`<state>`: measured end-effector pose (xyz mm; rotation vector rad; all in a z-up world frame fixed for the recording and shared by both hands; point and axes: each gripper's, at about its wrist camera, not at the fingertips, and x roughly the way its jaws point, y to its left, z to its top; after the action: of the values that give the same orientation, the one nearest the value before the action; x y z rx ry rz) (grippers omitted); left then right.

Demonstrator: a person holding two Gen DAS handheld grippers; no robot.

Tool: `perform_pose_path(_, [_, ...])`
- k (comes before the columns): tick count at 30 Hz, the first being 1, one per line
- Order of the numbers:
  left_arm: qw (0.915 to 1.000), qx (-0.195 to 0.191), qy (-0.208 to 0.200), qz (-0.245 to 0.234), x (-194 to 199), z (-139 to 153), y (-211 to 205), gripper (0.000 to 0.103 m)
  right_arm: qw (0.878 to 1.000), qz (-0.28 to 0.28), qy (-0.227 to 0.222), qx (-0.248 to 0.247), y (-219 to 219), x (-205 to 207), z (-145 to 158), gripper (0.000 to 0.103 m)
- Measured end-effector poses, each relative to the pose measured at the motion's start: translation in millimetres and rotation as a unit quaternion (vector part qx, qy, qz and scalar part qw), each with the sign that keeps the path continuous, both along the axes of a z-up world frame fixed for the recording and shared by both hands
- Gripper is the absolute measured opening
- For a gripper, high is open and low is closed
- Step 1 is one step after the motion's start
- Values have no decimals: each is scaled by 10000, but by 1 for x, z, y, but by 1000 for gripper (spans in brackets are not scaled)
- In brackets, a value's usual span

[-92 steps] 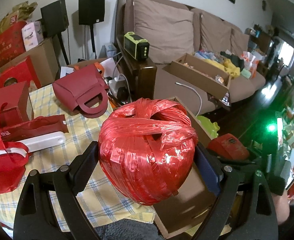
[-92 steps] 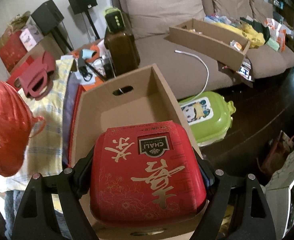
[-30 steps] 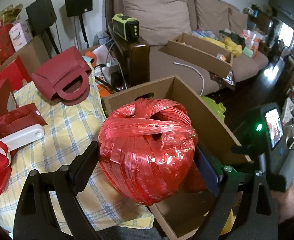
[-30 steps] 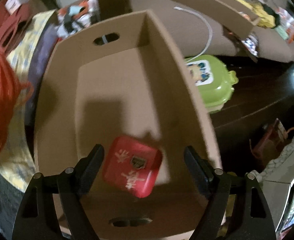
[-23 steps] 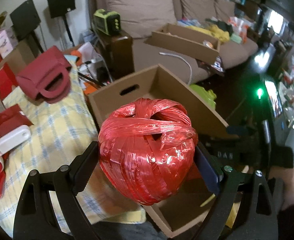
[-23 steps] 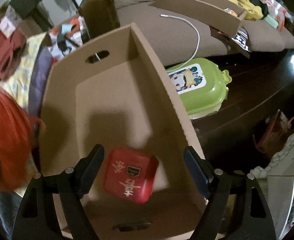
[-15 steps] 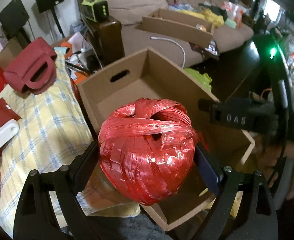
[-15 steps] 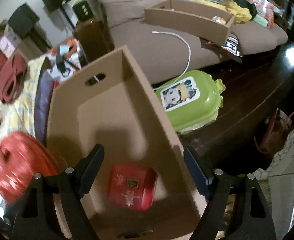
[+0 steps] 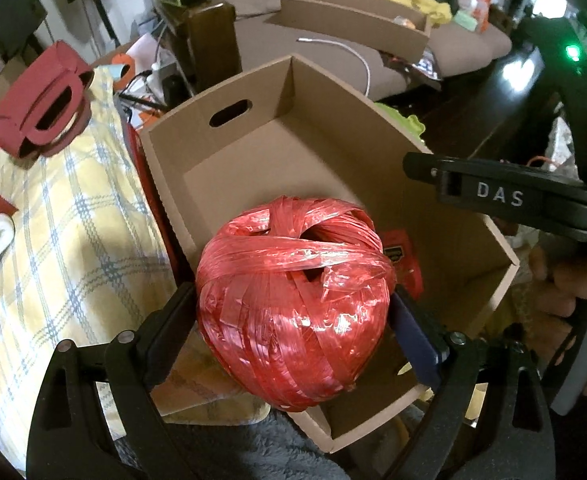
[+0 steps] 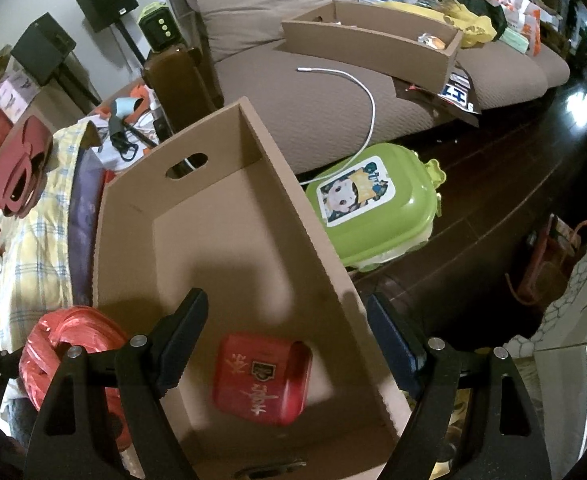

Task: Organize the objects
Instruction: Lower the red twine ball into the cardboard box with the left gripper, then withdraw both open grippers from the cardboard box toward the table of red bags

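My left gripper (image 9: 293, 316) is shut on a ball of red plastic twine (image 9: 293, 304), held over the near left corner of an open cardboard box (image 9: 229, 112). The same twine ball (image 10: 69, 348) shows at the box's left edge in the right wrist view. A red tea tin (image 10: 261, 384) with gold characters lies on the box floor (image 10: 229, 248) near the front; its edge (image 9: 403, 256) peeks out behind the ball. My right gripper (image 10: 287, 340) hangs open above the tin with nothing between its fingers; its body (image 9: 493, 196) sits over the box's right wall.
A yellow checked cloth (image 9: 65, 208) with a dark red handbag (image 9: 41, 104) lies left of the box. A green lidded case (image 10: 369, 204) stands on the dark floor to the right. Behind are a brown sofa (image 10: 317, 92) with a white cable and another cardboard box (image 10: 373, 40).
The left gripper carried the twine ball from beside the box to over its near left corner and tipped downward. The right gripper, having let go of the tin, rose away from it.
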<state>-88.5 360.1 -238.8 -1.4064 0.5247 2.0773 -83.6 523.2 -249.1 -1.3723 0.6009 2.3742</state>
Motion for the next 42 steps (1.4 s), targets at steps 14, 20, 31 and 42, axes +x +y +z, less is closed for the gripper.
perform_pose_path(14, [9998, 203, 30, -67, 1, 9, 1, 100, 10000, 12, 6, -6, 0, 0, 1, 83])
perform_pose_path(20, [9991, 388, 9, 173, -8, 17, -11, 100, 10000, 8, 16, 1, 0, 0, 1, 83])
perform_pose_path(31, [9930, 943, 225, 673, -22, 55, -51, 100, 10000, 47, 41, -7, -1, 0, 2, 83])
perform_pose_path(42, [9766, 1435, 858, 1352, -44, 108, -117, 100, 9991, 181, 343, 158, -14, 1, 34, 83])
